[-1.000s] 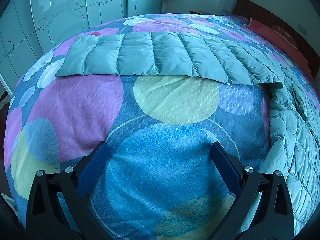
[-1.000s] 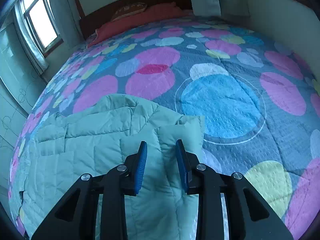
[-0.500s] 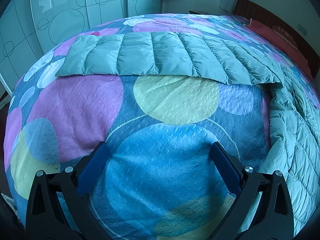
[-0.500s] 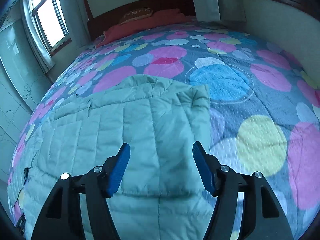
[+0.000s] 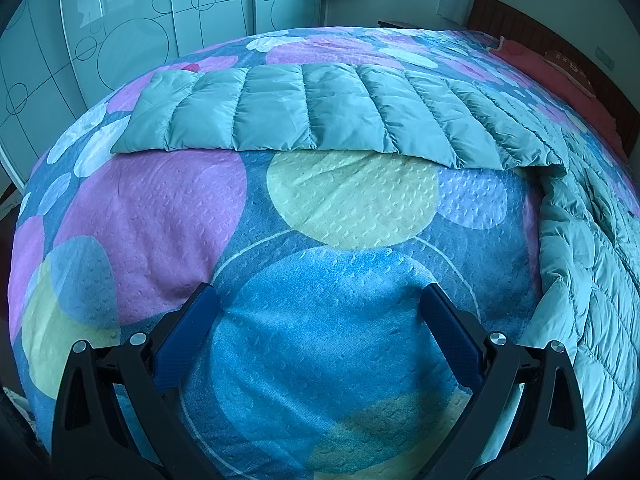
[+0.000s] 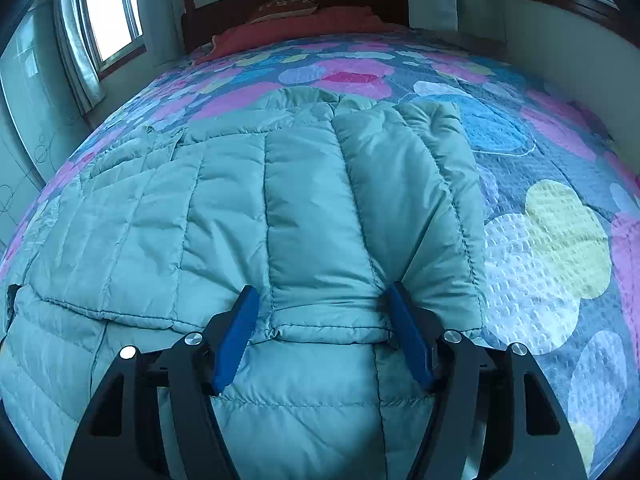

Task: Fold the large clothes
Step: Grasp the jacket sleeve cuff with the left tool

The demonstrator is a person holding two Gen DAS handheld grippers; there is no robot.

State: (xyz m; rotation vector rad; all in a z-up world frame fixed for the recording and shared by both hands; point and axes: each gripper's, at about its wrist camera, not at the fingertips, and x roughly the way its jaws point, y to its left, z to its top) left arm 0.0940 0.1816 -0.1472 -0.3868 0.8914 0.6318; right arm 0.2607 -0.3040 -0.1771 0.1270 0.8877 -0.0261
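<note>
With 1 sleeve (image 6: 360, 216) already laid across the quilted jacket (image 6: 168, 232) on the bedspread (image 5: 320, 320), best to send the left gripper (image 5: 318, 336), spread wide over bare cover and grasping nothing, to the outstretched sleeve (image 5: 320, 112). Right gripper (image 6: 324, 332): parted, straddling the folded cuff, no pinch. Jacket hem cut off below; far shoulder hard to make out.

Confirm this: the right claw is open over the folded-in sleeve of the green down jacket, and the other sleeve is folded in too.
Not quite. The left wrist view shows the other sleeve stretched flat across the bedspread, not folded. The right claw is open over the folded sleeve.
</note>
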